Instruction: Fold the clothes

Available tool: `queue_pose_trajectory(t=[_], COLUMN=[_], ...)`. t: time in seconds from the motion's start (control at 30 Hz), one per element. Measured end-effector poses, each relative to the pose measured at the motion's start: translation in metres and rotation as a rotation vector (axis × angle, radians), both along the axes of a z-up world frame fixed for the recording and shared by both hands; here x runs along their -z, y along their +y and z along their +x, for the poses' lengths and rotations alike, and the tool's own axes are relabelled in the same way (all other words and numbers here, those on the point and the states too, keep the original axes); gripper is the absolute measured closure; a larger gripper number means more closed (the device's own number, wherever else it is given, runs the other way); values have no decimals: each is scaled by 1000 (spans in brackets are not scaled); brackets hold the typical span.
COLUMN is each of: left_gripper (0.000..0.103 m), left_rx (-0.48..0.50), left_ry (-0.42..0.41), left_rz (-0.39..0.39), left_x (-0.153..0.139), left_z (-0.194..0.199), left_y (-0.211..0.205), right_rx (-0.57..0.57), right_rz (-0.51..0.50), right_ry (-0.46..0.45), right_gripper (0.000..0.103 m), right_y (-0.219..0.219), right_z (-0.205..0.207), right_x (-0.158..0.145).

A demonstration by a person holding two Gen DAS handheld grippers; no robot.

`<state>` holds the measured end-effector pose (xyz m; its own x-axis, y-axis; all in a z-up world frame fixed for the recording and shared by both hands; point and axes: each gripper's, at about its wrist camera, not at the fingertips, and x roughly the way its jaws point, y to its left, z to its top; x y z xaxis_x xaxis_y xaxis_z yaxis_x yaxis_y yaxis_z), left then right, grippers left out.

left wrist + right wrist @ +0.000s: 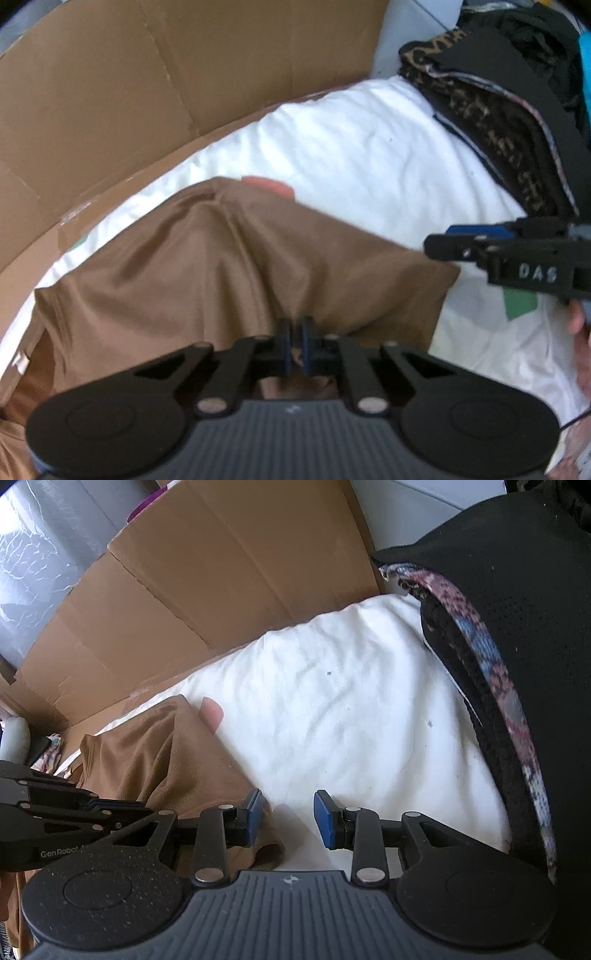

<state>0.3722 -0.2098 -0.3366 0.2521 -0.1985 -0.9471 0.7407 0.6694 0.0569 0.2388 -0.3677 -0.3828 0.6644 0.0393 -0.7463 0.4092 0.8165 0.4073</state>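
Observation:
A brown garment (229, 266) lies rumpled on white bedding (369, 147). My left gripper (295, 341) points steeply down onto the garment's near edge. It is shut, with a pinch of brown cloth between its pads, and creases run toward the grip. In the right wrist view the same garment (159, 760) lies at the left, and my right gripper (290, 819) hangs open just over its right corner. Its blue pads (255, 816) press on nothing. The right gripper (461, 245) also shows at the right edge of the left wrist view.
Flattened cardboard (147, 92) stands along the far side of the bedding. A pile of dark clothes (498, 122), some with a brown pattern, lies at the right. A skin-coloured tip like a finger (212, 712) shows at the garment's far edge.

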Motion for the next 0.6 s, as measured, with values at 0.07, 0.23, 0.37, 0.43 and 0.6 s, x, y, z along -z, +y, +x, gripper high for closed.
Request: queue_pose_trajectory(t=[0.07, 0.23, 0.37, 0.43, 0.6], left_gripper=[100, 103, 103, 103, 103], left_rx=[-15, -8, -10, -11, -22], left_ry=[13, 19, 19, 14, 19], left_rz=[2, 23, 38, 47, 71], left_x=[0, 3, 5, 6, 10], left_z=[3, 6, 8, 9, 14], left_y=[6, 12, 16, 18, 23], right_rx=[-4, -38, -29, -18, -29], right_rz=[12, 22, 20, 23, 40], right_ry=[-3, -20, -15, -17, 6], right_gripper=[65, 65, 65, 65, 65], right_y=[1, 11, 12, 10, 12], right_z=[0, 6, 9, 8, 6], right_x=[1, -2, -1, -2, 4])
